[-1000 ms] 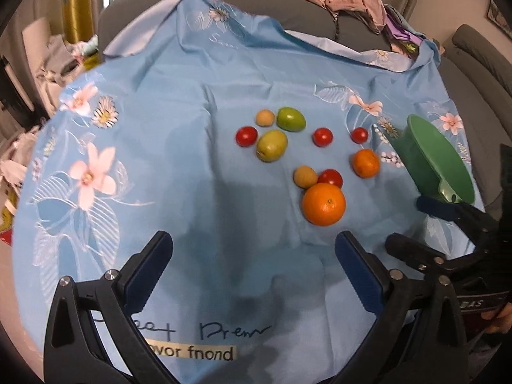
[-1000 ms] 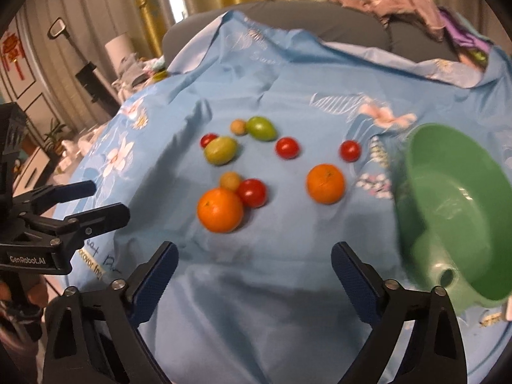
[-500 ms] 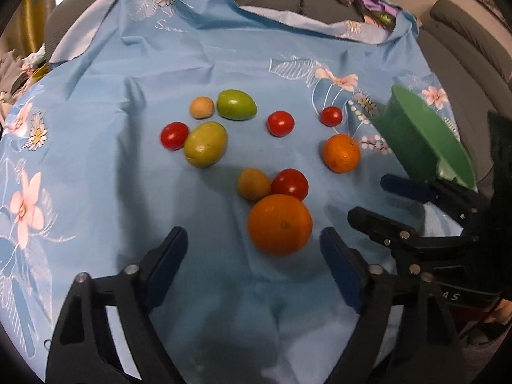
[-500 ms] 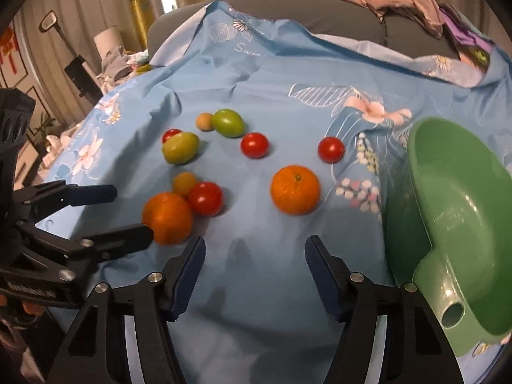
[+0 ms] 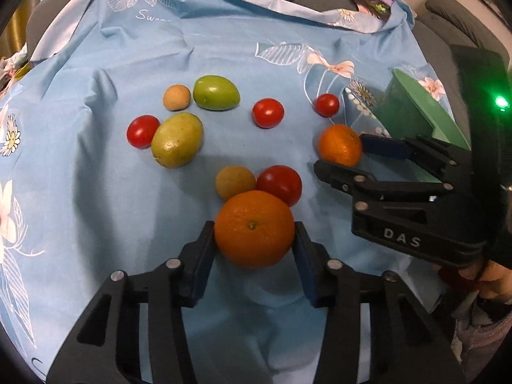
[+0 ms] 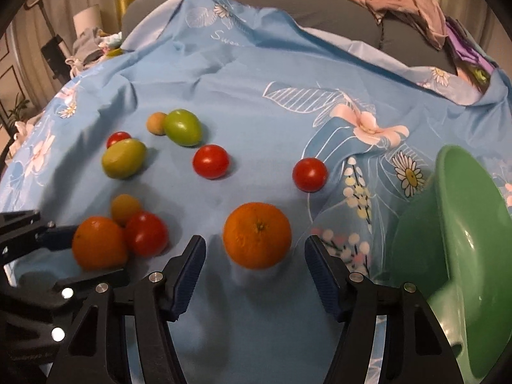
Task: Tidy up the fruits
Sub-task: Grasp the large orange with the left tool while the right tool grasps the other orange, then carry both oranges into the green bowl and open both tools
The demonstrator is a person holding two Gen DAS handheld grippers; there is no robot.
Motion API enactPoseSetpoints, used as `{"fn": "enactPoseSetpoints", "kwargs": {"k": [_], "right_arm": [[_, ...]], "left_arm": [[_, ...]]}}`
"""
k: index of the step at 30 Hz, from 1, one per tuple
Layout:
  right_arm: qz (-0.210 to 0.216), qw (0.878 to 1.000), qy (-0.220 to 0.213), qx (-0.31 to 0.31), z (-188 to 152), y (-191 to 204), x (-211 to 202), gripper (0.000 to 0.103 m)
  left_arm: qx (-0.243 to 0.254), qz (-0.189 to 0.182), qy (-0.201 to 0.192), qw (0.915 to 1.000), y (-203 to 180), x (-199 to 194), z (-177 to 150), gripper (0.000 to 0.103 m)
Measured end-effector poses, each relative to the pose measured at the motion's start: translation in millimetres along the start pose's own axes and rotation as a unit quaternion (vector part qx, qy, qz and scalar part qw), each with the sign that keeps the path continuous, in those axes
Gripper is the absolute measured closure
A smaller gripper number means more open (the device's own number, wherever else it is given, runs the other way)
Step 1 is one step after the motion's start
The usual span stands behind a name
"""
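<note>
I see a blue floral cloth (image 6: 256, 73) covering the work surface, with a green bowl (image 6: 464, 256) at its right edge. My left gripper (image 5: 254, 243) straddles the large orange (image 5: 254, 228); its jaws are closing and both pads appear to touch the fruit's sides. My right gripper (image 6: 254, 259) sits around the small orange (image 6: 257, 235), which lies between the pads with a gap on each side, so nothing is gripped there. A red tomato (image 5: 279, 184) and a tan fruit (image 5: 235, 181) touch the large orange's far side. Two green fruits (image 5: 177, 143) and more tomatoes (image 5: 268, 112) lie farther back.
</note>
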State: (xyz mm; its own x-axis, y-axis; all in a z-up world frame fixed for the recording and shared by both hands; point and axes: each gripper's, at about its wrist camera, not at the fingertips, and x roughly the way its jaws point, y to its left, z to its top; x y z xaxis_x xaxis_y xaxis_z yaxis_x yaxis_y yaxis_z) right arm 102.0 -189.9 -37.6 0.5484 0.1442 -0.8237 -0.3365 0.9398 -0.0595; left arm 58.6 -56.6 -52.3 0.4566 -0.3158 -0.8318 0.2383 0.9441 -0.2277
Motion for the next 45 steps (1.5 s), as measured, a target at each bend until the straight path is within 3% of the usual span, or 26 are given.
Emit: {"fn": "enactPoseSetpoints", "kwargs": {"k": [2,4,12,19,25,31,38,42,45], "right_arm": [[0.001,1.000,0.006,0.003,2,-3,4,0.040],[0.014,1.000,0.017,0.013,3,-6,9,0.057],[0.053,0.998,0.006,0.030,-1,-5,0,0.059],[0.083,0.994,-0.056,0.049,-6,-8,-54,0.059],[0.033,0.990,-0.097,0.093,-22,-59,-99,0.059],[-0.015,0.984,-0.093,0.150,-45,-114,-111,0.059],[-0.018,0.983,-0.071,0.171,-57,-148,-100,0.059],[-0.012,0.986,-0.054,0.155,-62,-154,-99,0.059],[0.005,0.989,-0.066,0.132,-67,-156,-112,0.056]], "left_arm": [[-0.005,-0.001,-0.005,1.0000,4,-1,0,0.057],[-0.008,-0.007,-0.007,0.9999,7,-2,0,0.057],[-0.016,-0.005,-0.017,0.9997,12,-18,-4,0.057],[-0.003,-0.016,-0.044,0.9989,-1,-50,-1,0.057],[0.038,-0.035,-0.054,0.9972,-39,-58,16,0.057],[0.091,-0.069,-0.062,0.9915,-95,-51,47,0.057],[0.126,-0.108,-0.046,0.9850,-154,-19,85,0.057],[0.132,-0.124,-0.023,0.9831,-177,4,101,0.057],[0.142,-0.129,-0.005,0.9814,-191,19,108,0.055]]}}
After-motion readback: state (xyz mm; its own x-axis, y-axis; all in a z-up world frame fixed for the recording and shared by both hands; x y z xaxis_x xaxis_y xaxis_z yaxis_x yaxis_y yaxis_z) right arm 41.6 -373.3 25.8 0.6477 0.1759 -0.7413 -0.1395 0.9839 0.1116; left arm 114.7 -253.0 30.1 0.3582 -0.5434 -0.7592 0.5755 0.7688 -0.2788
